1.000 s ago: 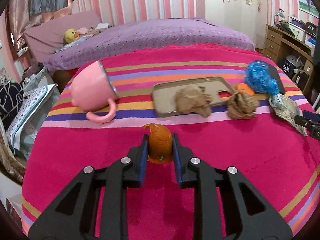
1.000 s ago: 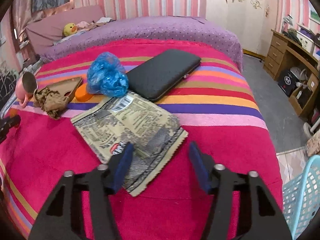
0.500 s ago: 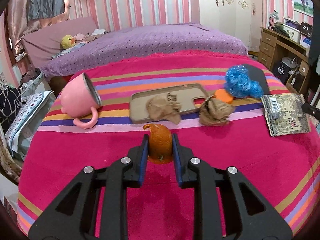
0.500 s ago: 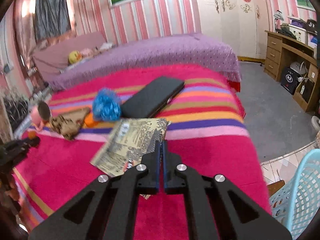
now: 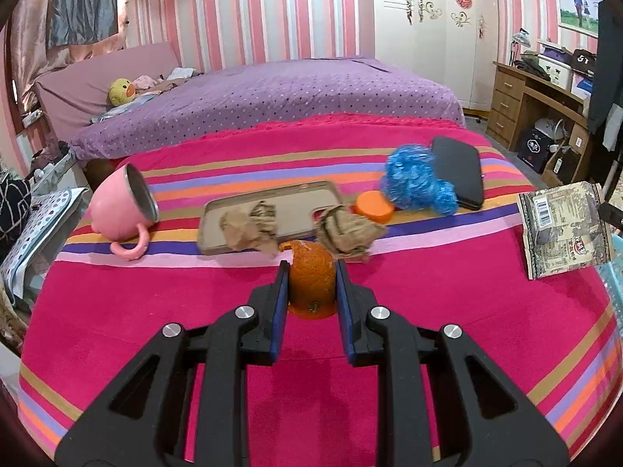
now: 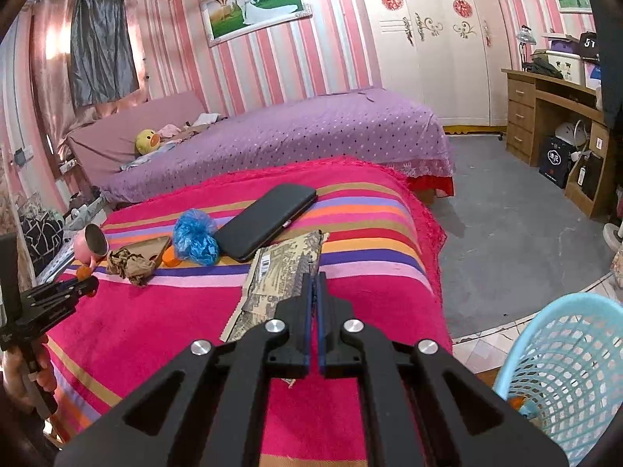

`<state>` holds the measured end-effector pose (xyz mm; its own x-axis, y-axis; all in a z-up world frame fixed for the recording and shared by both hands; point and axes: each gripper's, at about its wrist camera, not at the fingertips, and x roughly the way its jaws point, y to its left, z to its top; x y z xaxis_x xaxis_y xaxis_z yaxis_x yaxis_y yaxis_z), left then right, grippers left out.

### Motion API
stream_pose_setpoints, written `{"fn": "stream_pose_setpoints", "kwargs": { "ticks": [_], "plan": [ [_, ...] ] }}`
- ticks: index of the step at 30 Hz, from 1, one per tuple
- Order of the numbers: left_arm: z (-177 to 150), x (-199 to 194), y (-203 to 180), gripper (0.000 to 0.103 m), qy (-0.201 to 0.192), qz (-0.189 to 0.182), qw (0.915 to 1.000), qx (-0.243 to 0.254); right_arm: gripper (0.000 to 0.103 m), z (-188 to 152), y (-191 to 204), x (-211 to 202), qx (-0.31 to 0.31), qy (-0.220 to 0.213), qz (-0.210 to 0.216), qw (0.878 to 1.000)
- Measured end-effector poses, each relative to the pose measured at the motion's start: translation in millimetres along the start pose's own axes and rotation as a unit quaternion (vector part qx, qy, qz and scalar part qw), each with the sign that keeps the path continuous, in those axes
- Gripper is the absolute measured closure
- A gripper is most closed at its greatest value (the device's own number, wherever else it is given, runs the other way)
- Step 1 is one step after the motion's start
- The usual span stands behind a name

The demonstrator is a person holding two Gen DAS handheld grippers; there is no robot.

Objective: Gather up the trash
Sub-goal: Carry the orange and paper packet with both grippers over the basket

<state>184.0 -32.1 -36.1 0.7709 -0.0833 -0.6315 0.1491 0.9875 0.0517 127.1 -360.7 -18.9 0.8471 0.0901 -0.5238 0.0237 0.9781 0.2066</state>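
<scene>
My left gripper (image 5: 311, 272) is shut on a piece of orange peel (image 5: 311, 284), held above the striped bed cover. My right gripper (image 6: 313, 278) is shut on a flat printed snack wrapper (image 6: 282, 272), which hangs lifted off the cover; the same wrapper (image 5: 564, 229) shows at the right in the left wrist view. On the cover lie two crumpled brown papers (image 5: 249, 229) (image 5: 344, 231), a blue plastic bag (image 5: 416, 183) and an orange lid (image 5: 373, 212). A light blue mesh basket (image 6: 560, 369) stands on the floor at the lower right.
A pink mug (image 5: 122, 210) lies on its side at the left. A tan phone case (image 5: 272, 210) and a black pouch (image 5: 457, 171) rest on the striped cover (image 5: 155, 311). A purple bed (image 6: 292, 128) is behind, a wooden desk (image 6: 553, 116) at right. A hand (image 6: 23, 373) holds the left gripper (image 6: 87, 286).
My right gripper shut on the snack wrapper and lifted it up and back off the cover. My left gripper, still holding the peel, drew back and rose a little.
</scene>
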Motion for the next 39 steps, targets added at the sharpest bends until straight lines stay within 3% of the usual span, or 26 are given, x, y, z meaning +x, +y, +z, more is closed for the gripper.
{"fn": "stream_pose_setpoints", "kwargs": {
  "ticks": [12, 23, 39],
  "plan": [
    [11, -24, -67, 0.082, -0.027, -0.010, 0.9995, 0.014, 0.101, 9, -53, -50, 0.021, -0.041, -0.004, 0.999],
    [9, -46, -186, 0.082, -0.037, -0.072, 0.9950, 0.059, 0.101, -3, -153, -122, 0.081, -0.079, -0.068, 0.991],
    [-24, -54, -328, 0.082, -0.026, -0.139, 0.9831, 0.116, 0.101, -45, -244, -137, 0.107, -0.024, -0.159, 0.981]
  ]
}}
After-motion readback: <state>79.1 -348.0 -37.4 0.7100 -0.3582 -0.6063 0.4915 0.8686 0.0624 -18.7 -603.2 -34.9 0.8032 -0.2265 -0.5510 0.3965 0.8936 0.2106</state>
